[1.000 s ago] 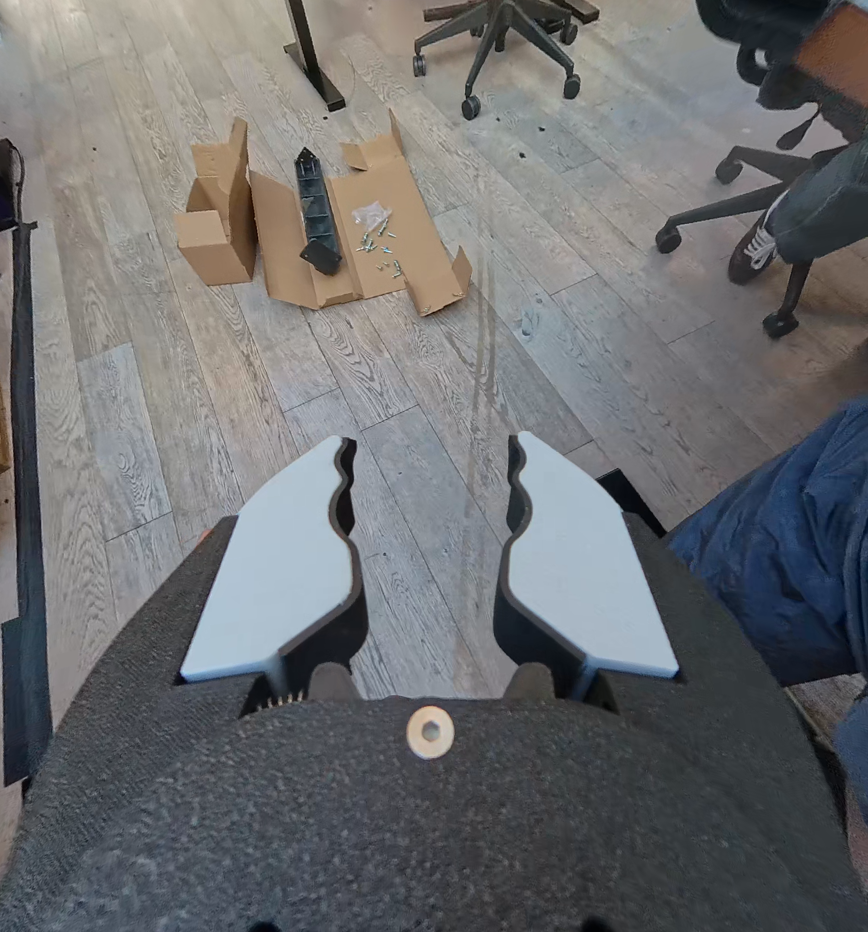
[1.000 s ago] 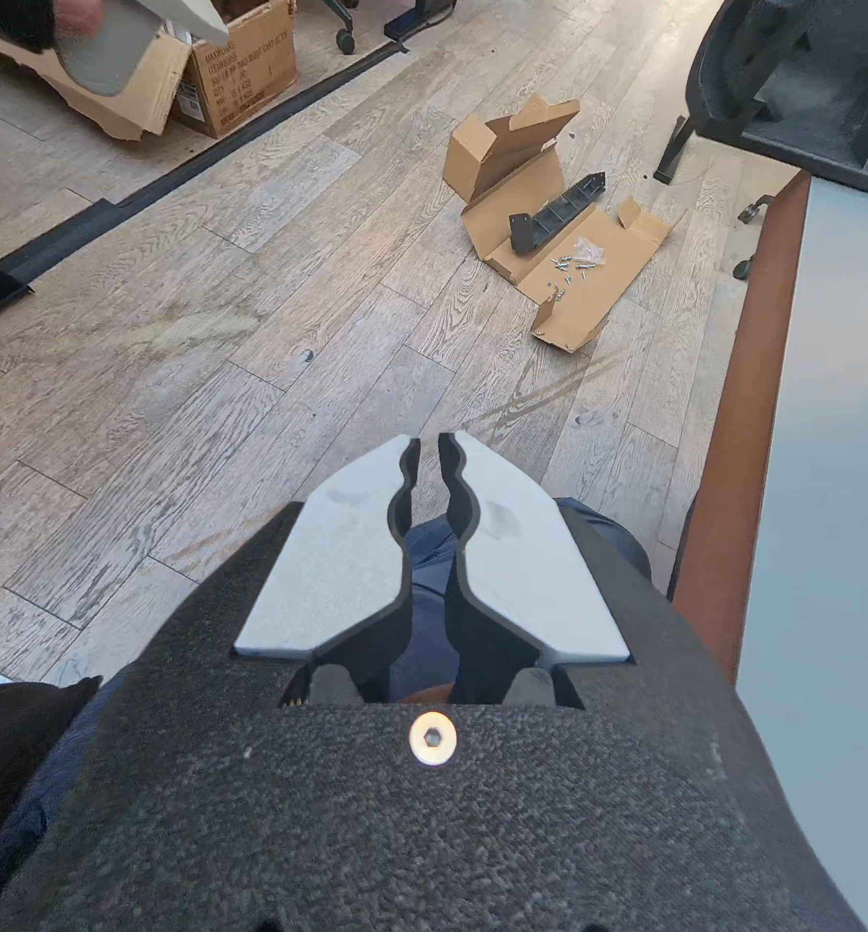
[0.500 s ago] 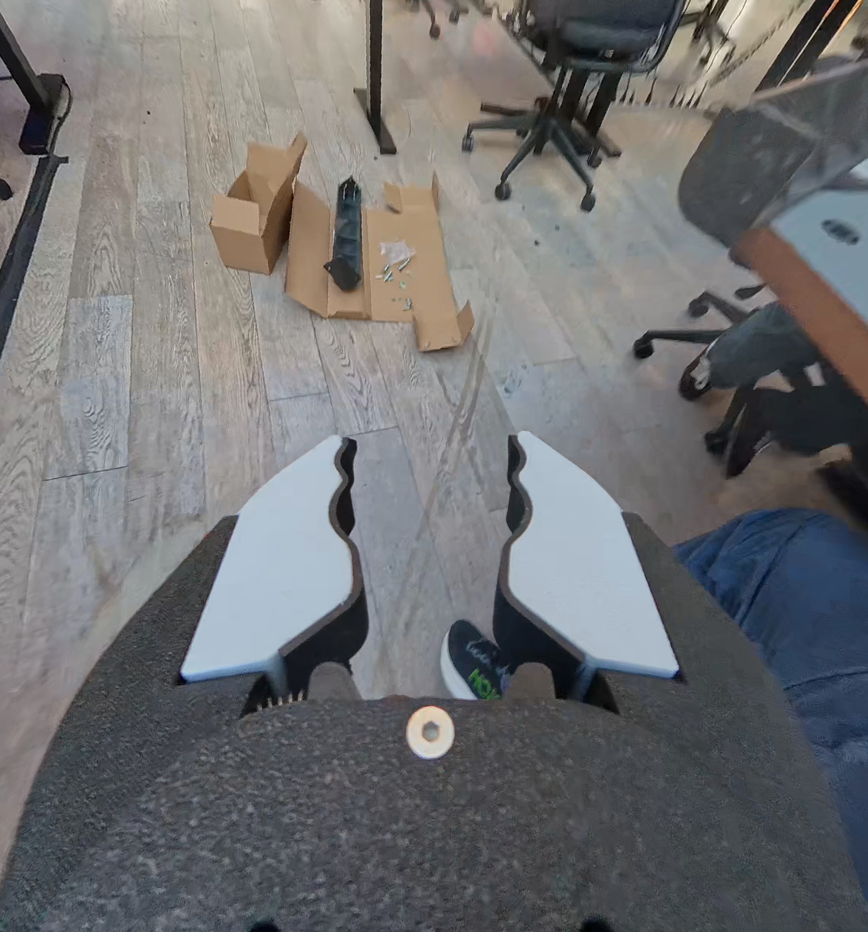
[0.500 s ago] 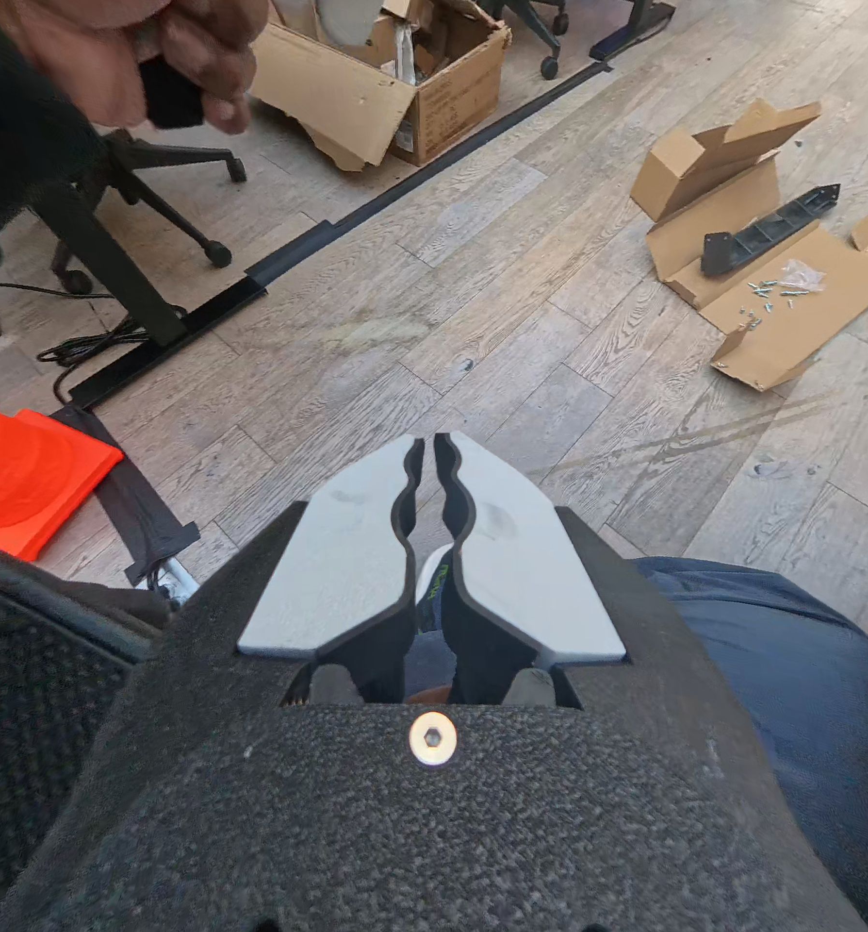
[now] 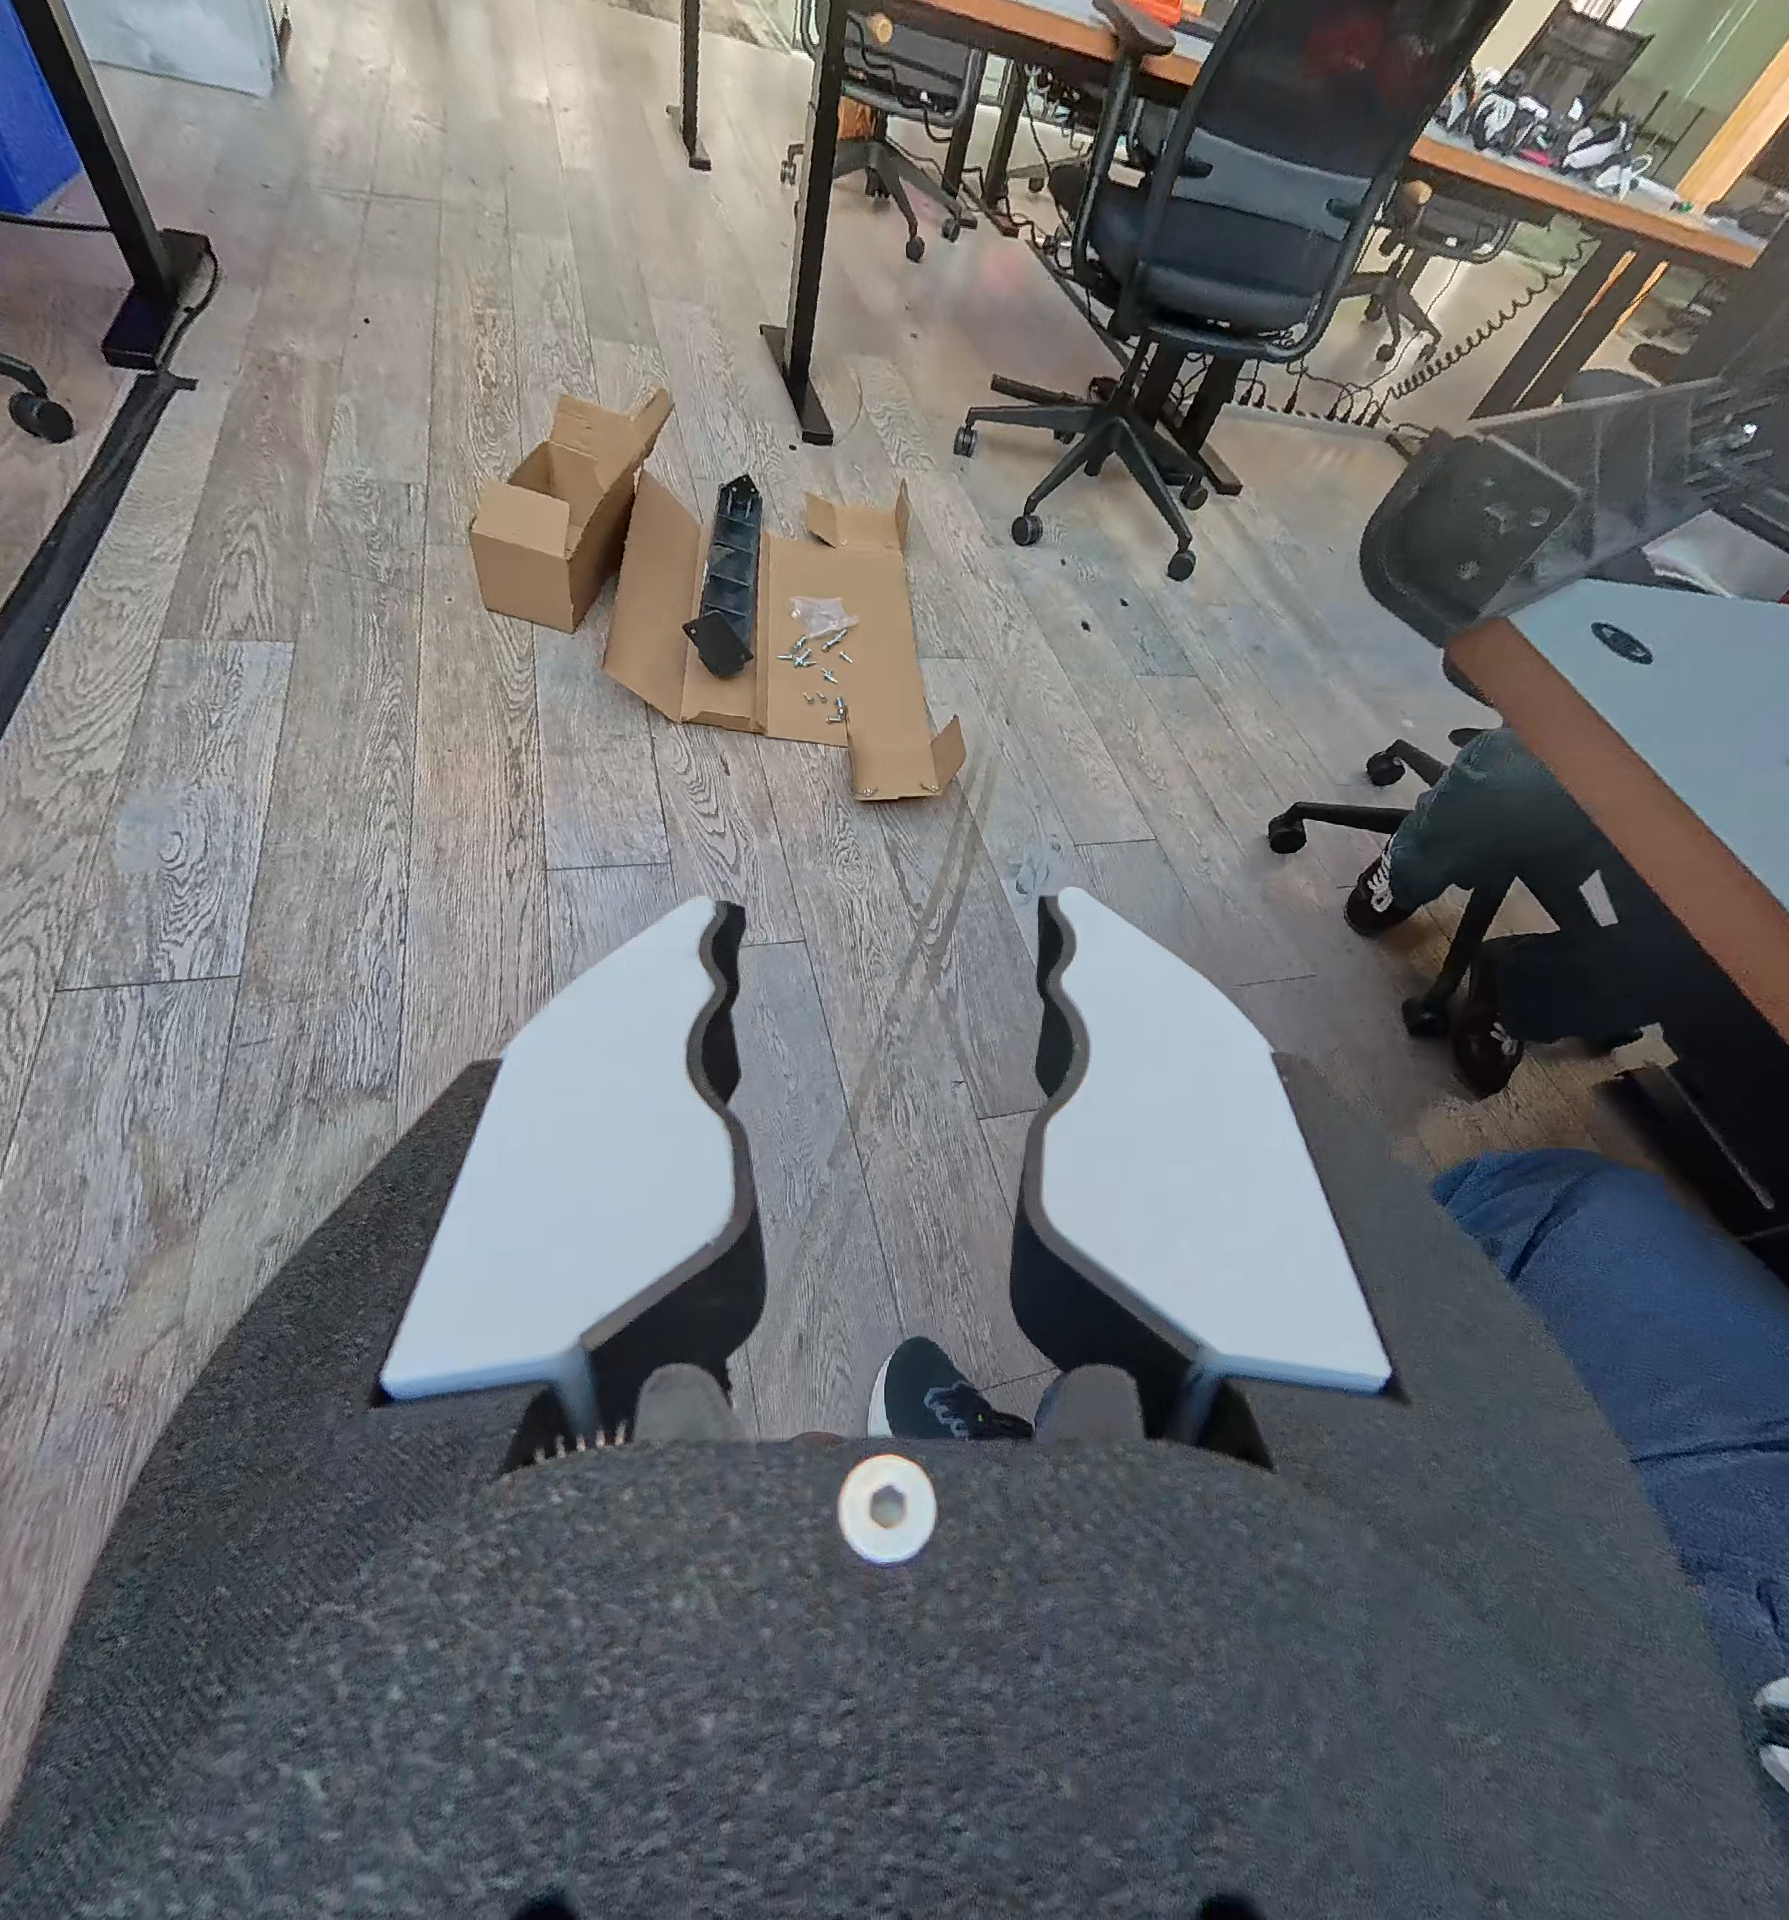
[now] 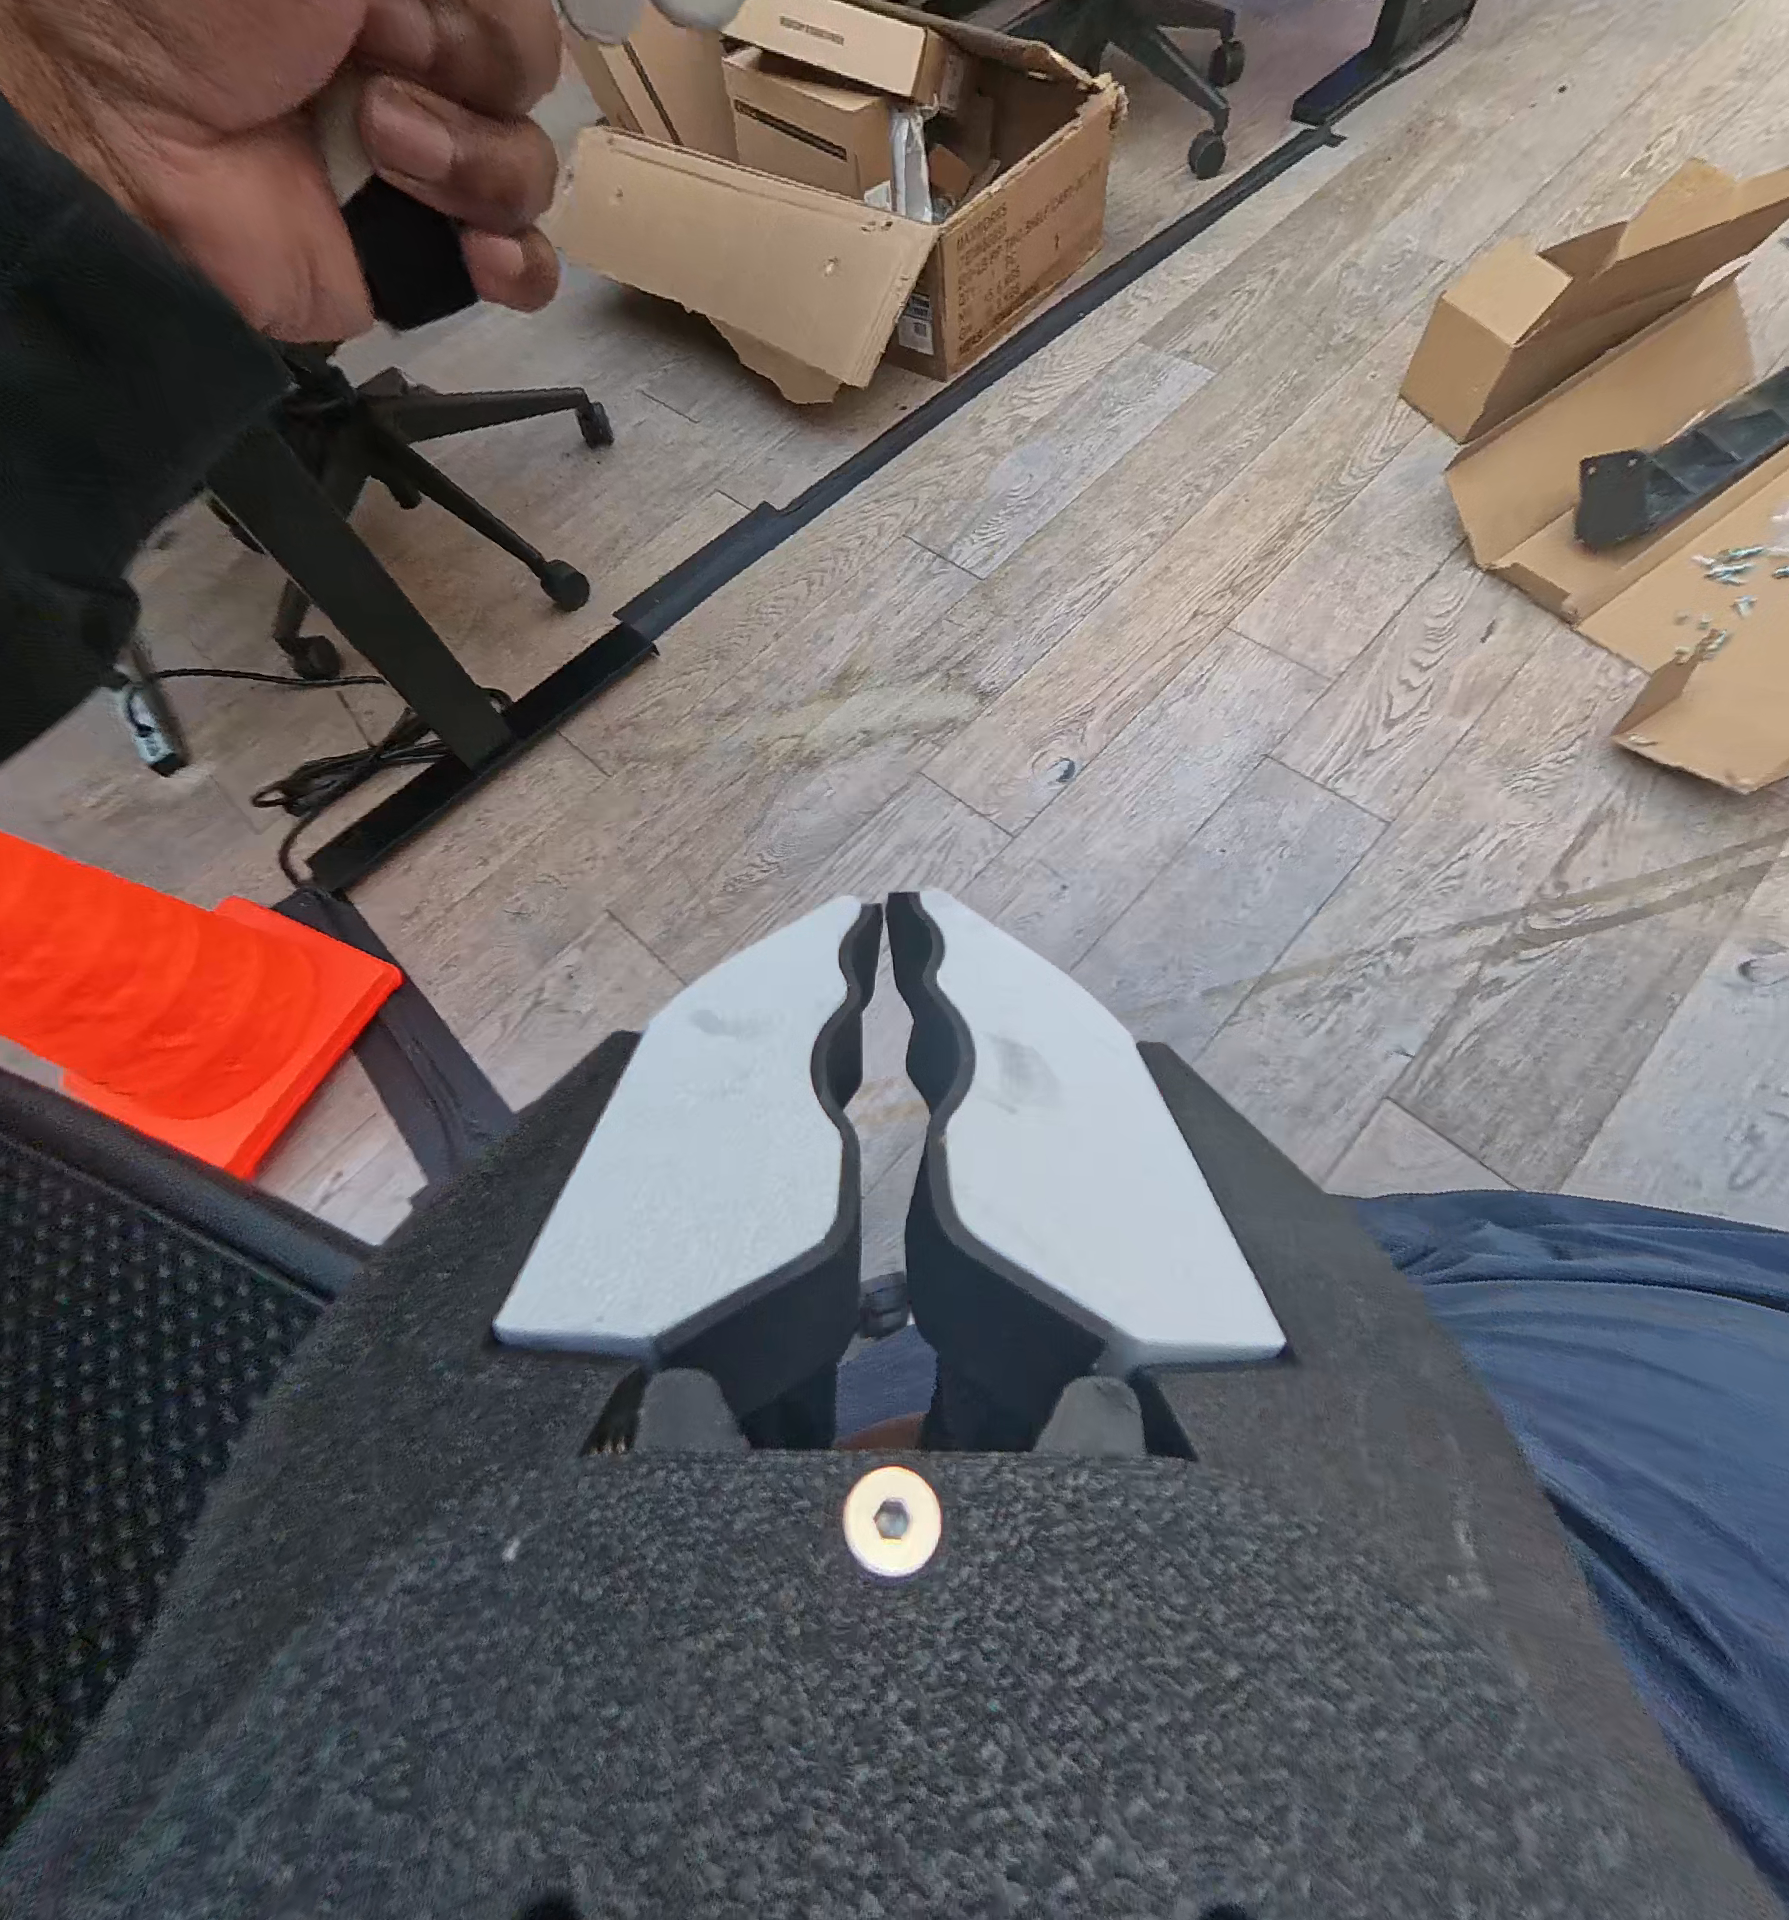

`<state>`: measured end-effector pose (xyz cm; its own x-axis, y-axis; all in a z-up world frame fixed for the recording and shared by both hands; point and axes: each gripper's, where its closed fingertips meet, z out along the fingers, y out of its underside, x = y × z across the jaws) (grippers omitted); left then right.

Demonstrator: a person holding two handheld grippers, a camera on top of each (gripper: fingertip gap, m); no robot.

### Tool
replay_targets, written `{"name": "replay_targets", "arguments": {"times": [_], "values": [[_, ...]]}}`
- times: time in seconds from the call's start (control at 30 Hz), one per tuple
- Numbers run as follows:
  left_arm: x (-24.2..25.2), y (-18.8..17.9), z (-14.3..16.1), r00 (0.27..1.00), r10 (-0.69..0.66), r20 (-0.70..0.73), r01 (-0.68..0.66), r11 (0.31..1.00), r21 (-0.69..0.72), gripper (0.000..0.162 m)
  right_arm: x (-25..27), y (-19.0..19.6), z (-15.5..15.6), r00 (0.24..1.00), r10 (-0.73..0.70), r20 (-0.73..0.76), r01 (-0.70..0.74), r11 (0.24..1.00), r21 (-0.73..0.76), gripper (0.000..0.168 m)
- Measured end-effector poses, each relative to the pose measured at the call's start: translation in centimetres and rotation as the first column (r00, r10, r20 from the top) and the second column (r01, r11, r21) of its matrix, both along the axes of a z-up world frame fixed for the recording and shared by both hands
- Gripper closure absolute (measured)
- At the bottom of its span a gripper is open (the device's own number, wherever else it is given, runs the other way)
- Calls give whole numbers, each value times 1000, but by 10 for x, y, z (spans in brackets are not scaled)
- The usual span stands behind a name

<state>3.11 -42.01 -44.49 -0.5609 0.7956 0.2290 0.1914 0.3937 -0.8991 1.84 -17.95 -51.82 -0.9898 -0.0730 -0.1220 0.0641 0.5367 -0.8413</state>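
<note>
My left gripper (image 5: 885,914) is open and empty, held in the air above a wooden floor (image 5: 350,831). My right gripper (image 6: 885,909) is shut with nothing between its fingers, also above the floor (image 6: 1181,779). Neither touches anything. Ahead of the left gripper lies flattened cardboard (image 5: 828,613) with a black bracket (image 5: 729,577) and loose screws (image 5: 817,655) on it. The same cardboard (image 6: 1700,582) and bracket (image 6: 1721,457) show at the right of the right wrist view. A hand (image 6: 277,135) grips a handle at the upper left of that view.
A person's blue-trousered leg (image 5: 1700,1351) and dark shoe (image 5: 931,1403) are below the left gripper. A grey desk with a brown edge (image 5: 1648,831) stands right. Office chairs (image 5: 1212,270), desk legs (image 5: 807,260), an open carton (image 6: 848,197) and an orange flat object (image 6: 142,997) surround the floor. The tips of one gripper are about 25 centimeters away from the tips of the other.
Both views have tilted up and swung, so more of the room shows. The right gripper has closed a little further. The hand has come closer in the right wrist view.
</note>
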Motion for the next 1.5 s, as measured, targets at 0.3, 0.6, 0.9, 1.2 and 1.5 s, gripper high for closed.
{"name": "replay_targets", "arguments": {"times": [0.3,0.6,0.9,1.2,1.5], "values": [[-32,-27,15,999,9,-41,-8,1000,9,107,-19,-4,-12,927,-12,376,-21,996,84,166],[-74,-48,66,973,-114,-201,106,993,-53,107,-73,-27,1,944,-248,220,248,968,29,168],[-78,-85,34,977,-96,-189,102,994,25,107,-75,-56,-5,931,-203,303,205,978,29,168],[-148,-105,55,966,-188,-177,169,978,-120,107,-125,-93,5,970,-186,159,197,979,-58,167],[-212,75,64,243,-967,-75,887,252,-387,117,-215,-81,27,941,-324,-98,301,933,-195,165]]}}
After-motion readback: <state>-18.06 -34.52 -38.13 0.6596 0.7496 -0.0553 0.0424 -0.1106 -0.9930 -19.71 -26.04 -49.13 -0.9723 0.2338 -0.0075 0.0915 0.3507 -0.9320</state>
